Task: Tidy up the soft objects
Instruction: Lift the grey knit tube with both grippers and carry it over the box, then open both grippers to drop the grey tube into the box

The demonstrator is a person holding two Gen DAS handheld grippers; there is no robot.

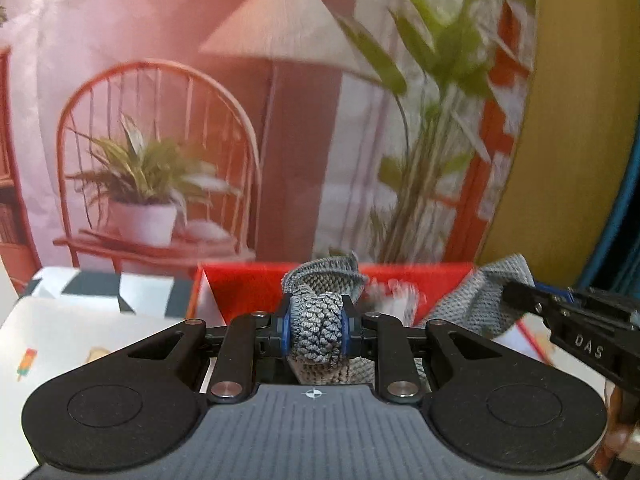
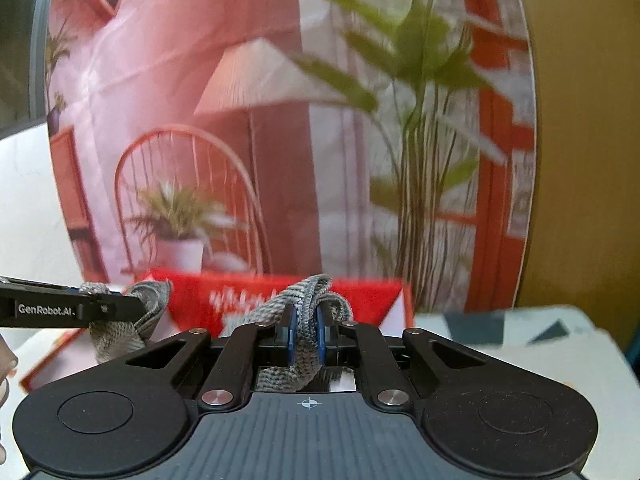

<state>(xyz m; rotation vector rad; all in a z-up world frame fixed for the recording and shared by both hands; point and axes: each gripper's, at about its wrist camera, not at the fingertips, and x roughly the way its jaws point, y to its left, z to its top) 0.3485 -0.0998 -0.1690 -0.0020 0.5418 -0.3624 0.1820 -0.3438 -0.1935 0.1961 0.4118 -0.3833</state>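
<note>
I've got both grippers on the same grey knit cloth (image 1: 316, 328). Left gripper (image 1: 316, 330): jaws clamped on a bunched fold of it, blue pads pressing either side, fabric poking up past the tips. Right gripper (image 2: 307, 338): jaws nearly together, pinching a thinner twisted strand of the cloth btwn them. The cloth spans btwn the two pairs of jaws, held up off the worktop (image 1: 80, 336). Just beyond both sets of jaws sits a red box (image 1: 248, 284), open side toward me. Behind that, a printed backdrop (image 1: 160, 80) w/ chair, lamp & plants, a bit blurred.
</note>
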